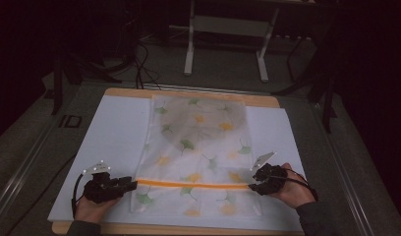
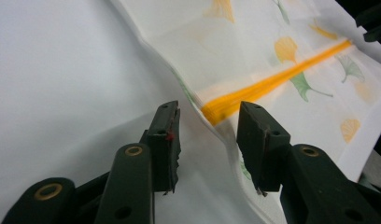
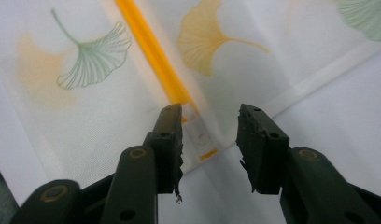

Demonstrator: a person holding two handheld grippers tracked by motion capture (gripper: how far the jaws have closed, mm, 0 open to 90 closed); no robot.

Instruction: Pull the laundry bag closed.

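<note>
A thin white cloth (image 1: 198,147) printed with green and yellow ginkgo leaves lies flat on a white mat (image 1: 117,132), an orange band (image 1: 193,185) crossing it near the front. My left gripper (image 1: 131,185) sits at the band's left end, open, the cloth's edge (image 2: 212,116) lying between its jaws without being pressed. At the band's right end my right gripper (image 1: 252,182) is open too; the band's end and the cloth's hem (image 3: 198,133) lie between its jaws, untouched.
The mat rests on a wooden board (image 1: 267,101) whose edge shows at the back. A white table frame (image 1: 228,29) stands on the dark floor behind. Bare mat lies to the left and right of the cloth.
</note>
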